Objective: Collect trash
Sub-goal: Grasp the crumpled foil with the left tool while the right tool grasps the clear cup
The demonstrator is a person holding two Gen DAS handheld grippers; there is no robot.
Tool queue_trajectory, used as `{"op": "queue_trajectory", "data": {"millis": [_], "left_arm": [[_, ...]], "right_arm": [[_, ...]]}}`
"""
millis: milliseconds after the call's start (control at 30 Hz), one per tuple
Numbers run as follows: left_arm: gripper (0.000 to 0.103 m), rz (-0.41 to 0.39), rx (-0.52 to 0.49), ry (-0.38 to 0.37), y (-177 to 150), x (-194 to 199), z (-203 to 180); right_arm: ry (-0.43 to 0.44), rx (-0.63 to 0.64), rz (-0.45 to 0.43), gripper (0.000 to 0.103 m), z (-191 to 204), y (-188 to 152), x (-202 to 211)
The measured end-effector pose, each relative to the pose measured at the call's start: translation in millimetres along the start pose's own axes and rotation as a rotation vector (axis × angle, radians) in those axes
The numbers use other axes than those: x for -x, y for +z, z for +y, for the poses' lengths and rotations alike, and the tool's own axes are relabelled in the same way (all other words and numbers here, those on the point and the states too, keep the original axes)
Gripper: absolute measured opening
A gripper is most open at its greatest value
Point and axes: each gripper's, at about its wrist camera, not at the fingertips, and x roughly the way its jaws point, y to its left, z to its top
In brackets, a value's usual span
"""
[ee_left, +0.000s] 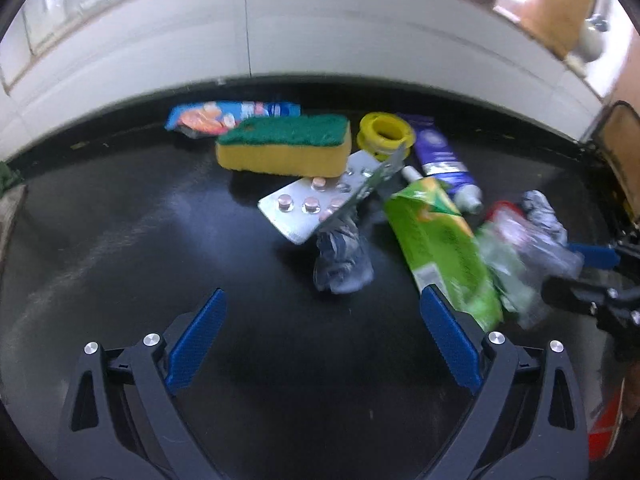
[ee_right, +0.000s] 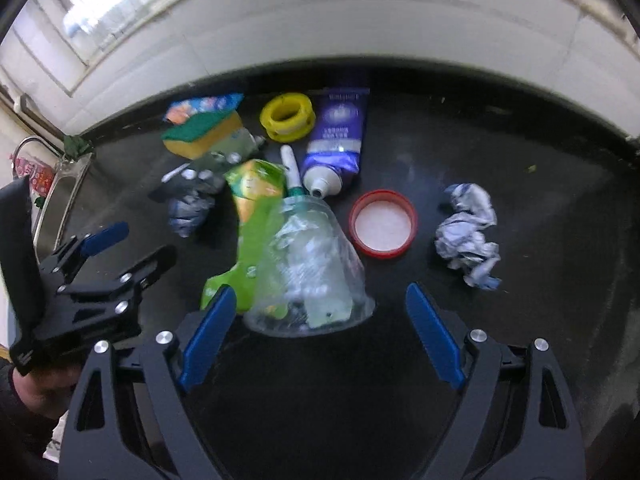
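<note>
Both tongs hover over the black desk [ee_left: 120,240], and nothing is picked yet. Left tongs [ee_left: 320,340]: blue pads spread wide, nothing between them, only bare desktop ahead.

Scanning the litter from the left: a blue snack wrapper [ee_left: 224,116] lies at the back by the wall, with a yellow sponge with a green scouring top [ee_left: 284,146] just in front of it. A foil blister pack of pills [ee_left: 320,200] leans on the sponge's right end and props over a crumpled grey paper ball [ee_left: 342,260]. Behind sits a yellow tape spool [ee_left: 386,134], then a purple tube [ee_left: 438,160], uncapped, nozzle toward us. A green pouch [ee_left: 440,248] sprawls to the right of the paper ball.

Over to the right tongs [ee_right: 320,328]: also wide open and empty-handed, but a clear plastic cup [ee_right: 308,268] lies on its side with its mouth facing them, just in front of the pads and nearer the left one, overlapping the green pouch. A red lid [ee_right: 383,224] sits to its right, and another crumpled paper wad [ee_right: 468,236] further right, well apart.

Looks like the reaching stage, cup first by my guess. The right tongs would need to ease left to centre on the rim, advance, then squeeze softly, since thin plastic will likely buckle.
</note>
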Motion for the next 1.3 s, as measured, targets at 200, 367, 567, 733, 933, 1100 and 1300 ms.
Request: {"op": "queue_trajectory", "data": {"millis": [200,367,567,733,933,1100,1300], "left_arm": [[0.06,0.039,0.009,-0.035,15,-30,-2],[0.023,0.062,-0.004,-0.038,9,-22,-9],[0.022,0.037,-0.026,-0.077,-10,31,-20],[0.022,0.009,-0.037,-0.095,-28,76,-26],[0.022,-0.028,-0.044,-0.099,-44,115,-29],[0.022,-0.052,-0.044,-0.077,-54,134,-28],[0.022,-0.069,-0.017,-0.049,-64,149,-17]], "right_arm": [[0.047,0.024,0.037,0.06,-2,6,-9],[0.081,0.013,-0.018,0.058,-2,1,22],[0.097,0.008,-0.102,0.058,2,-10,73],[0.096,0.011,-0.152,0.058,10,-20,105],[0.097,0.009,-0.183,0.058,17,-37,125],[0.091,0.023,-0.194,0.058,23,-48,133],[0.081,0.055,-0.193,0.058,36,-55,137]]}}
